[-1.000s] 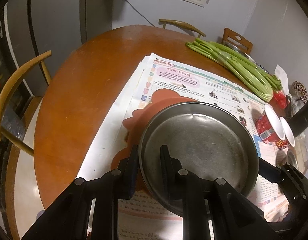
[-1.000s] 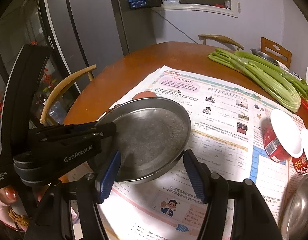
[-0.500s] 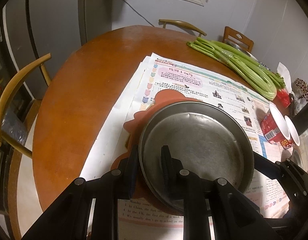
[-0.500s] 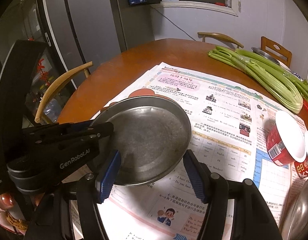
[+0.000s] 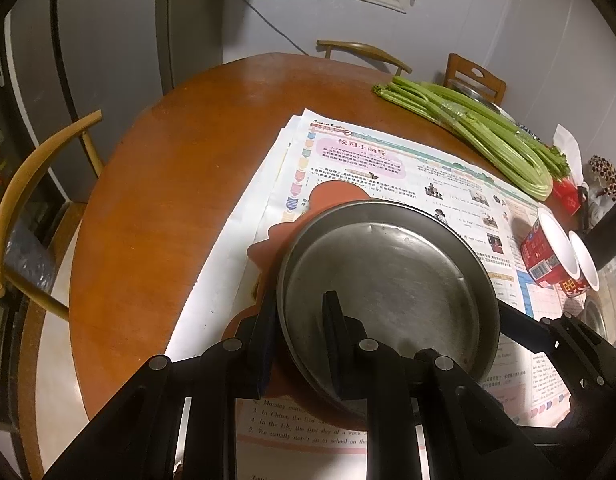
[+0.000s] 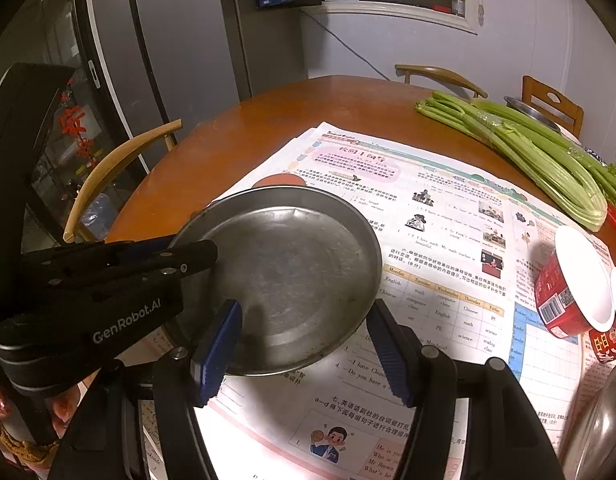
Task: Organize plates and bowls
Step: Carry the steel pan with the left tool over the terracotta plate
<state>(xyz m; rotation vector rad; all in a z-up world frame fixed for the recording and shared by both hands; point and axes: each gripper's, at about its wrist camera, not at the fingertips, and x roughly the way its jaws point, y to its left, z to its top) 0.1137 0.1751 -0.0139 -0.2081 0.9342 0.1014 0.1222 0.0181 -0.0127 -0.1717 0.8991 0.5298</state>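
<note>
A round steel plate (image 5: 388, 288) hangs tilted over an orange mat (image 5: 275, 240) on the newspaper. My left gripper (image 5: 299, 300) is shut on its near left rim, one finger inside the plate and one outside. The right wrist view shows the same plate (image 6: 291, 272) with the left gripper (image 6: 187, 256) clamped on its left edge. My right gripper (image 6: 308, 312) stands with its blue pads apart at the plate's near rim and presses on nothing. Two red bowls (image 5: 548, 252) with white insides lie tipped together at the right, apart from both grippers.
Newspaper (image 6: 448, 240) covers the near half of the round wooden table (image 5: 167, 200). Celery (image 5: 488, 132) lies at the far right. A steel bowl (image 6: 604, 432) sits at the near right edge. Wooden chairs (image 5: 35, 184) ring the table, and a steel dish (image 6: 532, 112) rests by the far one.
The left gripper keeps its hold on the plate in the same place. The right gripper has hardly shifted and its pads stay equally far apart.
</note>
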